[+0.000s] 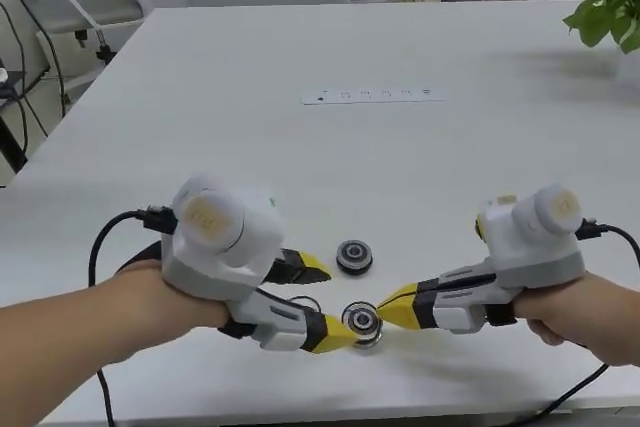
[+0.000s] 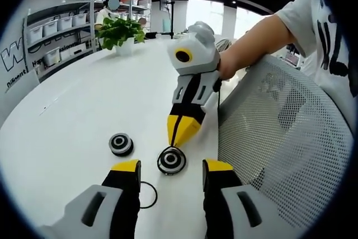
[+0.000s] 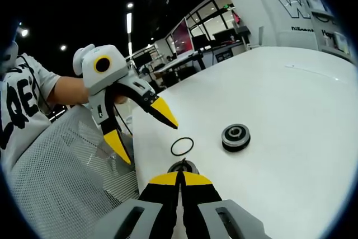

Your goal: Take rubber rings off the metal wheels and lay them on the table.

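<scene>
Head view, lower centre: open left gripper (image 1: 335, 299) brackets the near wheel (image 1: 362, 322), closed right gripper (image 1: 385, 312) touches it, loose ring (image 2: 156, 195) nearby; next, probably prise another off.

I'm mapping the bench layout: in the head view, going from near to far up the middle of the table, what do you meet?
In order: nearest metal wheel → second metal wheel → white power strip.

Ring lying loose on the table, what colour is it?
Black ring, clearest in right gripper view.
</scene>
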`<state>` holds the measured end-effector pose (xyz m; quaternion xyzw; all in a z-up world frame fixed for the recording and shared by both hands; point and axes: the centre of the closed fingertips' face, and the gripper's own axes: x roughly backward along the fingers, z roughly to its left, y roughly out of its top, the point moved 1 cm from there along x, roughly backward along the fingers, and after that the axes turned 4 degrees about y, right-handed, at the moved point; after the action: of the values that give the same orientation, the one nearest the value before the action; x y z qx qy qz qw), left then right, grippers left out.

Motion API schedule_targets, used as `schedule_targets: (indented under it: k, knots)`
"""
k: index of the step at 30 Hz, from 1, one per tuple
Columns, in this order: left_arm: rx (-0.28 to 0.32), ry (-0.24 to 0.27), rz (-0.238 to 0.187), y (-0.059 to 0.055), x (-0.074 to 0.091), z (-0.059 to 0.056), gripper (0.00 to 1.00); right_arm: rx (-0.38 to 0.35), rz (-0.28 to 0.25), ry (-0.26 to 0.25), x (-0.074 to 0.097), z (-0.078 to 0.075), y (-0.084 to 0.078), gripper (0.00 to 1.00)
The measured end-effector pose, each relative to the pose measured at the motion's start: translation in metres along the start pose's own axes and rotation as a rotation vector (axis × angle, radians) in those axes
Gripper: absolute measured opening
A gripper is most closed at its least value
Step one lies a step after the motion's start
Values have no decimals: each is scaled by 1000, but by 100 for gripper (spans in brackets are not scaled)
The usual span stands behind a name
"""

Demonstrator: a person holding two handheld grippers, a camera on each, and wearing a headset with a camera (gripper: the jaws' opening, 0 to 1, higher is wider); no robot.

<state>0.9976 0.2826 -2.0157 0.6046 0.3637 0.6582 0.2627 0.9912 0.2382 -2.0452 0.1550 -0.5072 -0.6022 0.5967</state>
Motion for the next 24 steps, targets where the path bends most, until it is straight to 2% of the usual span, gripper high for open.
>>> schedule_targets:
  k: [14,24]
  knots:
    - [49,24,-79,2,30,4,51,-4,-4,7,-1,2,4,0]
    - [84,61,-96,-6,46,11,54,-2,-18,8,-1,5,13,0]
